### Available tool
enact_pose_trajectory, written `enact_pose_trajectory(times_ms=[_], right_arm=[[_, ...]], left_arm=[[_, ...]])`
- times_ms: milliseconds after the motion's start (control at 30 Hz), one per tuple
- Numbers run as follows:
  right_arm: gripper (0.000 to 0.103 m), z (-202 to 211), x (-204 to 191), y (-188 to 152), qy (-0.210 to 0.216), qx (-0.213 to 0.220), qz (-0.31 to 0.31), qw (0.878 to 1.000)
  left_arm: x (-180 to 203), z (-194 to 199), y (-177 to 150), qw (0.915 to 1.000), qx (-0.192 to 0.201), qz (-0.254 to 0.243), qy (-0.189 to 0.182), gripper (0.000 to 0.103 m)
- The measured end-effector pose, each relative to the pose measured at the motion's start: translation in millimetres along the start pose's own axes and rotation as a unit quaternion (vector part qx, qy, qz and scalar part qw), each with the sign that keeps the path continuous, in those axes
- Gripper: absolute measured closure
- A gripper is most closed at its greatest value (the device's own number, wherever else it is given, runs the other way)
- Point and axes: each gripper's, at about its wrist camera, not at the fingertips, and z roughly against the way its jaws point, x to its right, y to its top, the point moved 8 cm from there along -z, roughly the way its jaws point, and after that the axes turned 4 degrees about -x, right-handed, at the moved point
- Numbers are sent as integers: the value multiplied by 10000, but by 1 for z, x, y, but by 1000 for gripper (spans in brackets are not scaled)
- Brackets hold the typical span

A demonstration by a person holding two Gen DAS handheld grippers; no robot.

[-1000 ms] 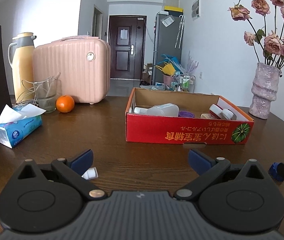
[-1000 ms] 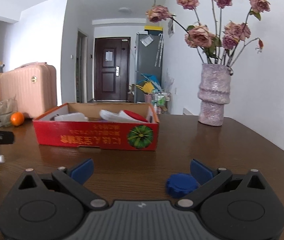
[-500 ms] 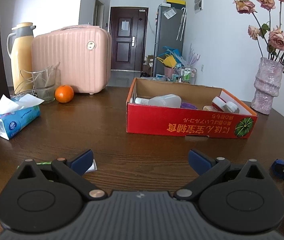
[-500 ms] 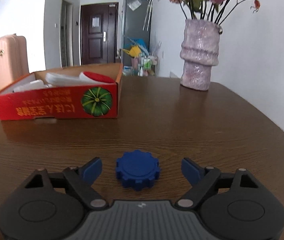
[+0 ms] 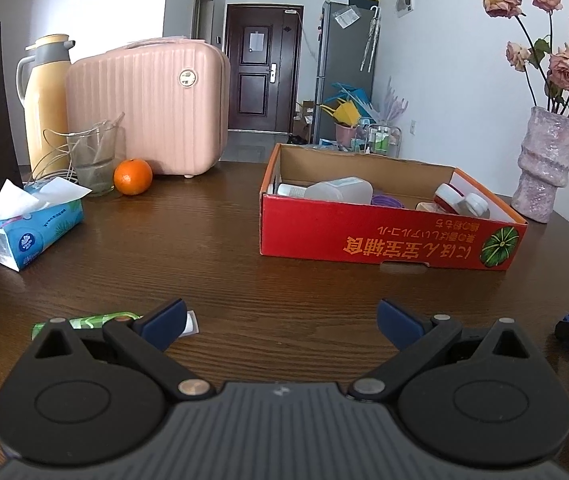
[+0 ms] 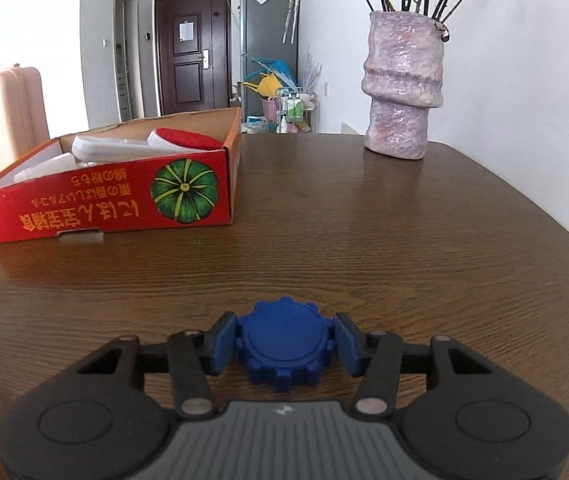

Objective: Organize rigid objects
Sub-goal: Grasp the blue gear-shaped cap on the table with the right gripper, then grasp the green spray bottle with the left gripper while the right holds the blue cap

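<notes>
With its jaws having just closed, the right gripper [image 6: 284, 342] clamps a blue gear-edged plastic cap [image 6: 284, 344] flat on the wood-grain table [image 6: 364, 240]. The left gripper [image 5: 280, 320] is spread wide and empty, with a small green-labelled bottle [image 5: 96, 320] beside its left finger. The red cardboard box [image 5: 384, 236] of bottles sits clear ahead, a rough pink vase [image 6: 402, 88] to its right.

Bare desk [image 6: 364, 240] lay open between the red box [image 6: 116, 204] and the vase [image 6: 402, 92], giving a claw clear passage. On the far left side, a tissue pack [image 5: 28, 228], glass [image 5: 94, 160], orange [image 5: 133, 176] and pink case [image 5: 148, 108] crowded the way.
</notes>
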Motion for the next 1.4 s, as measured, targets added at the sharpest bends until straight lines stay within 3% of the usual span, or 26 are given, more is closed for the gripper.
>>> enact_pose_trajectory(times_ms=[300, 433, 700, 867, 1400], right_arm=[[52, 26, -1, 2, -19, 462, -231, 9987], [52, 31, -5, -2, -15, 488, -255, 9985], [51, 36, -14, -9, -60, 482, -239, 9985], [51, 40, -19, -12, -90, 478, -279, 9984], [51, 47, -36, -19, -67, 479, -203, 9986]], left_arm=[[-17, 5, 11, 9997, 135, 193, 95, 0], [-41, 5, 17, 9993, 172, 188, 269, 0], [-91, 1, 17, 9996, 69, -130, 252, 0], [-109, -9, 10, 9987, -129, -316, 388, 0], [-126, -45, -16, 9916, -867, -942, 156, 2]])
